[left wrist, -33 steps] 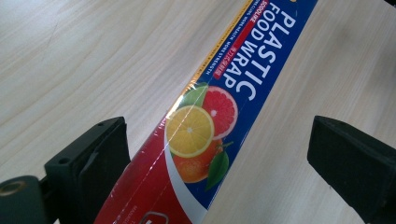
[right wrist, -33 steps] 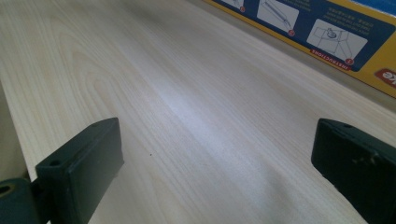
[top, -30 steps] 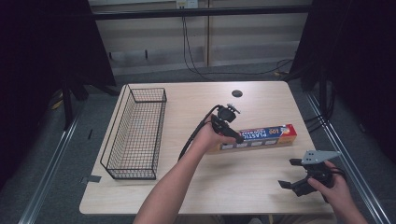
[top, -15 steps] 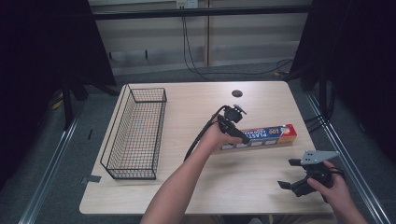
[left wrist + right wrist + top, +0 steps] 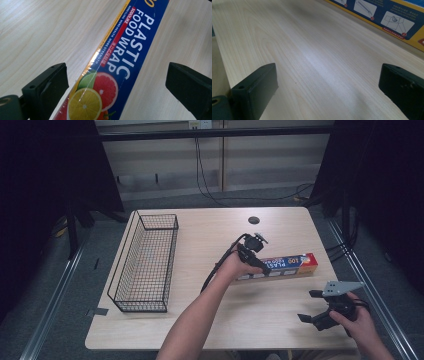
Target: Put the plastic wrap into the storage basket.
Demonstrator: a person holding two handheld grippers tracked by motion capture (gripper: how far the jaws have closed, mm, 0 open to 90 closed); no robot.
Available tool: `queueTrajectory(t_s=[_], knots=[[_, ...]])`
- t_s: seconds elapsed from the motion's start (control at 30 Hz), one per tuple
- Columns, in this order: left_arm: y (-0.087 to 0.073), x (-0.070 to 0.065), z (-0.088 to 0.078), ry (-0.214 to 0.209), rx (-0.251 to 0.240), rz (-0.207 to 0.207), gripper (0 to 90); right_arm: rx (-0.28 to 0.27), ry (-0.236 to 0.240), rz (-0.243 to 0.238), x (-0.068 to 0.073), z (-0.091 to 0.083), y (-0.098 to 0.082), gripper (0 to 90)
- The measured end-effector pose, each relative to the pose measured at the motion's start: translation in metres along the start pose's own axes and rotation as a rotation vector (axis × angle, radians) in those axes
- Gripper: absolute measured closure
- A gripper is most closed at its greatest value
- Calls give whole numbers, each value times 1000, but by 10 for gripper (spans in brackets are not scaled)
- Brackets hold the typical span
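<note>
A person's left arm stretched forward across the wooden table [image 5: 200,235], the left gripper [image 5: 256,262] poised over the left end of a plastic wrap box [image 5: 290,266], its jaws spread wide to either side of the box. The box lay flat, right of centre. The right gripper [image 5: 311,306], jaws also wide, hovered low near the table's front right corner, well apart from the box.
</note>
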State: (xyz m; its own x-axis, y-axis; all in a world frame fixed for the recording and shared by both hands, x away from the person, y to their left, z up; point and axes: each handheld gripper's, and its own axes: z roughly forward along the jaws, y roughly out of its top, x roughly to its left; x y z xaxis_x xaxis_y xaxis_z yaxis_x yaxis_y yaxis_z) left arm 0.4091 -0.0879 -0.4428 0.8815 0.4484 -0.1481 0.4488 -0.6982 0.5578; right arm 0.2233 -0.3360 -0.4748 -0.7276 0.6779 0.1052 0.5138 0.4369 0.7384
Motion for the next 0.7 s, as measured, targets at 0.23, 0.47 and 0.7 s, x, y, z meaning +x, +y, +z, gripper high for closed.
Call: queueTrajectory(t_s=[0.23, 0.47, 0.7], knots=[[1, 0, 8, 1, 10, -5, 50, 1, 0, 5, 0, 0, 0, 19], [0, -1, 13, -2, 40, 5, 77, -1, 4, 0, 0, -1, 0, 19], [-2, -2, 15, 36, 41, 17, 134, -2, 2, -1, 0, -1, 0, 19]])
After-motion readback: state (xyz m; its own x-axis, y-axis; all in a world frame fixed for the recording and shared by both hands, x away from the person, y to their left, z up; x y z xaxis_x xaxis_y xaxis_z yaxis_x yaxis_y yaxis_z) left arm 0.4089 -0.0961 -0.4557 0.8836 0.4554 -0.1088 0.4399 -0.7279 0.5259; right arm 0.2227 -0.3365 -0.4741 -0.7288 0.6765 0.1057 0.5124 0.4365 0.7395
